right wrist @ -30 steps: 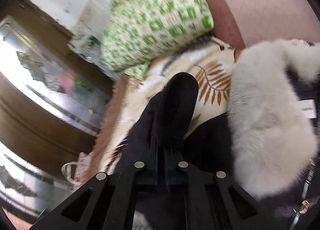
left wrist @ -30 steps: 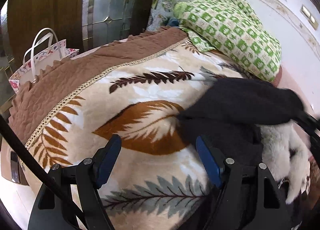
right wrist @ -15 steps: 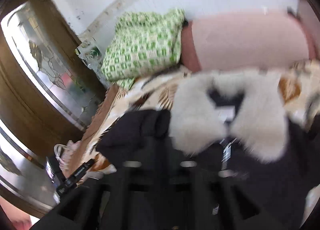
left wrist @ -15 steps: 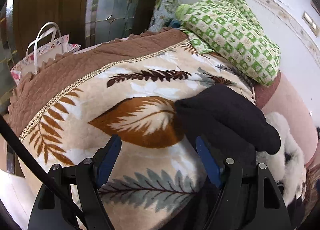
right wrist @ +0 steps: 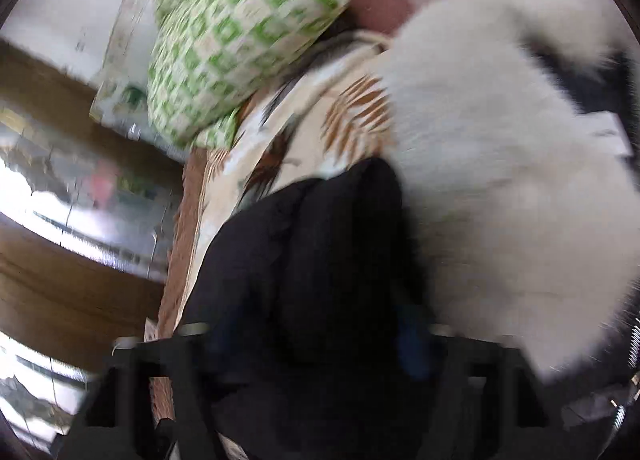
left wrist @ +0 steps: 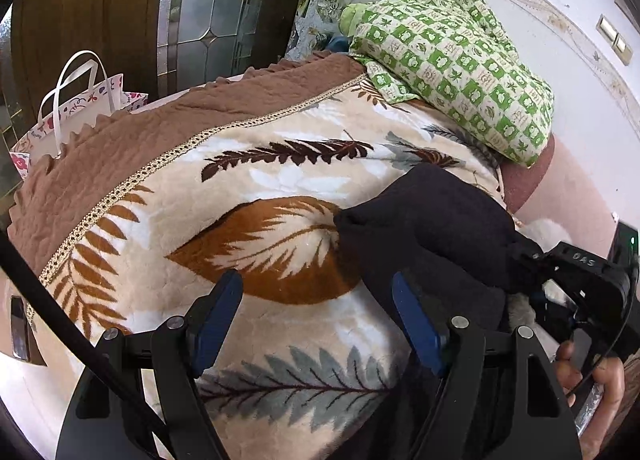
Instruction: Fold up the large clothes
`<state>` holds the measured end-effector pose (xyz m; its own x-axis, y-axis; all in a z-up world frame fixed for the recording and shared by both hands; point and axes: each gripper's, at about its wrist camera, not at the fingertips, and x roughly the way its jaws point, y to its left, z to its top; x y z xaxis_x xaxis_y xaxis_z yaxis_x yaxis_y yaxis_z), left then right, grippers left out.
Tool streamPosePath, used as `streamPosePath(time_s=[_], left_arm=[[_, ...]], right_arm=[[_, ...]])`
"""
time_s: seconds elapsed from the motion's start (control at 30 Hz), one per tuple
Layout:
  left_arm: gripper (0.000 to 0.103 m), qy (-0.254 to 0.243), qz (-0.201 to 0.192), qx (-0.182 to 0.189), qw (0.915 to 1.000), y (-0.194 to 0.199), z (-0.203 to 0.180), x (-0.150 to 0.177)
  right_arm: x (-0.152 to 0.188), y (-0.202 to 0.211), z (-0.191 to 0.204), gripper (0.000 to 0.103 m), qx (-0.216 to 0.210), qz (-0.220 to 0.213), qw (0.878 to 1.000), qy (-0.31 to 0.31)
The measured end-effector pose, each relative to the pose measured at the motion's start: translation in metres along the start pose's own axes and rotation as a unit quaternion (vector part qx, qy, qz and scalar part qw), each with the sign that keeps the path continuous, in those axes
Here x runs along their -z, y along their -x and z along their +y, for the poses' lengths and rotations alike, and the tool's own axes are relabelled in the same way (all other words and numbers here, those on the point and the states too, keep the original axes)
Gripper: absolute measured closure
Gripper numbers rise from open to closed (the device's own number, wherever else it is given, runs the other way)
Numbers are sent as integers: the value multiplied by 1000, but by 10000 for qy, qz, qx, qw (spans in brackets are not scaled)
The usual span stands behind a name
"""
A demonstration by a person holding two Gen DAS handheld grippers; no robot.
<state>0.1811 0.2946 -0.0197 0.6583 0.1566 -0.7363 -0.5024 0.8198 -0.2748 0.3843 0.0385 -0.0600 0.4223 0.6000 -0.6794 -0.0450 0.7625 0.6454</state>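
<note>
A black coat with a white fur collar lies on a leaf-patterned blanket on a bed. Its black sleeve is folded over the coat body at the right of the left wrist view. My left gripper is open and empty, just above the blanket beside the coat's left edge. In the blurred right wrist view the black sleeve lies between my right gripper's fingers, which stand wide apart. The right gripper also shows at the right of the left wrist view, at the sleeve's end.
A green checked pillow lies at the head of the bed against the white wall. A brown quilted cover edges the blanket. A paper gift bag stands by the bed near a wooden and glass door.
The right gripper, shut on the sleeve a second ago, carried it across over the coat body and now has its fingers spread. The left gripper stayed open in place.
</note>
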Motion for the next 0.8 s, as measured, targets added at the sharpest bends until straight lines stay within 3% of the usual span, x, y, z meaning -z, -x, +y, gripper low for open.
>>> streamPosePath(time_s=[0.1, 0.2, 0.4, 0.6, 0.8], left_arm=[[27, -23, 7, -97, 9999, -1, 1, 0], [27, 39, -8, -78, 10000, 0, 3, 0], [27, -116, -84, -150, 9998, 7, 2, 4], [27, -267, -91, -137, 9995, 10, -7, 12], [27, -739, -24, -34, 9973, 7, -36, 32]], right_arm=[[7, 16, 16, 82, 77, -221, 9989, 413], [13, 47, 27, 84, 63, -439, 9968, 669], [30, 155, 16, 84, -57, -1127, 9904, 801], [62, 269, -56, 84, 352, -1740, 9831, 448], [96, 317, -146, 84, 1118, -1815, 9767, -253]])
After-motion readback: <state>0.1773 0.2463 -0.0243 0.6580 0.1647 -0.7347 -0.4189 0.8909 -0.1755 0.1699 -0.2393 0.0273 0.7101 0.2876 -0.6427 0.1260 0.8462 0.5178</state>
